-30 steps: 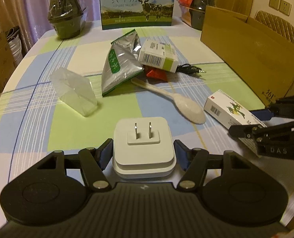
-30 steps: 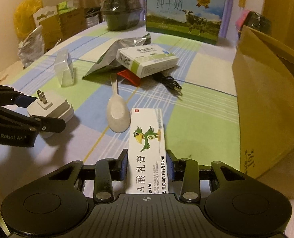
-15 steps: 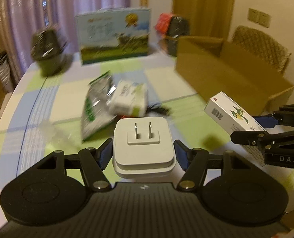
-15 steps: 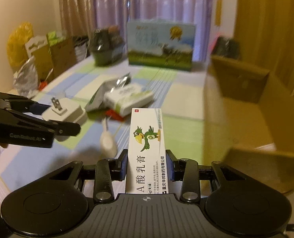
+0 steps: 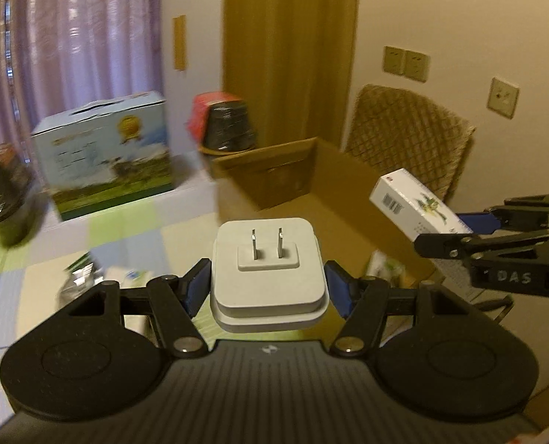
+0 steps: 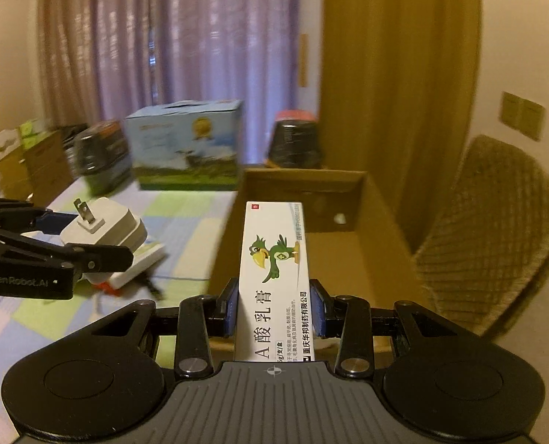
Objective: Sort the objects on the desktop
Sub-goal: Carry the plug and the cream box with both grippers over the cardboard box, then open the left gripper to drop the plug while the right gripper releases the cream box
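Observation:
My left gripper (image 5: 269,288) is shut on a white plug adapter (image 5: 269,277), prongs up, held in the air at the near left edge of an open cardboard box (image 5: 311,177). My right gripper (image 6: 273,305) is shut on a long white ointment box with a green bird (image 6: 272,259), raised over the cardboard box (image 6: 311,192). From the left wrist view, the ointment box (image 5: 415,203) hangs at the right over the cardboard box. The right wrist view has the adapter (image 6: 106,224) at the left, level with the cardboard box's left wall.
A blue milk carton (image 5: 108,159), dark pots (image 5: 230,125) and a checked tablecloth (image 5: 134,229) lie behind and left. A silver pouch (image 5: 78,277) and a white-green box (image 6: 141,259) stay on the table. A woven chair (image 6: 496,229) stands right of the cardboard box.
Both grippers have lifted off the table with their loads and swung right, over and beside the cardboard box. The table items have dropped low in view.

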`<move>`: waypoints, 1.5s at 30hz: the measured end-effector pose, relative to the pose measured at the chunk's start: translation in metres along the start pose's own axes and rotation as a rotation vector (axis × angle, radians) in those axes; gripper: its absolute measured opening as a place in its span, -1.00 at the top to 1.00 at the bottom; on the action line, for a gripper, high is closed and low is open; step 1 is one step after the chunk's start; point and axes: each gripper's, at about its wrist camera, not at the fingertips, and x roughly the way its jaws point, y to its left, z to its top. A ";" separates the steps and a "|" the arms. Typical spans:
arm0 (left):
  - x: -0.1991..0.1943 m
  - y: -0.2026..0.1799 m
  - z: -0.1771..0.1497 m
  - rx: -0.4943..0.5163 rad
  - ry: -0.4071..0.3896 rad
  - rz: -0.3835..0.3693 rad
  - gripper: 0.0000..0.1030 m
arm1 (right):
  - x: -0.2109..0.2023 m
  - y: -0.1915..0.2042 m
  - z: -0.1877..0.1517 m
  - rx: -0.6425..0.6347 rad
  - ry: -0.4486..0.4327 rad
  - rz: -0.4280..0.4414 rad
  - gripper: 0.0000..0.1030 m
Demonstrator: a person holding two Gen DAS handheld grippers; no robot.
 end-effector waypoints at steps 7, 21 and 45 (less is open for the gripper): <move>0.048 -0.037 0.023 -0.020 0.013 -0.068 -0.19 | 0.006 -0.048 0.005 0.049 -0.002 -0.058 0.31; 0.088 -0.048 0.026 -0.052 0.026 -0.078 -0.22 | 0.031 -0.073 0.007 0.082 0.013 -0.087 0.31; 0.070 -0.033 0.014 -0.044 -0.004 0.002 -0.28 | 0.054 -0.068 0.020 0.121 0.000 -0.032 0.26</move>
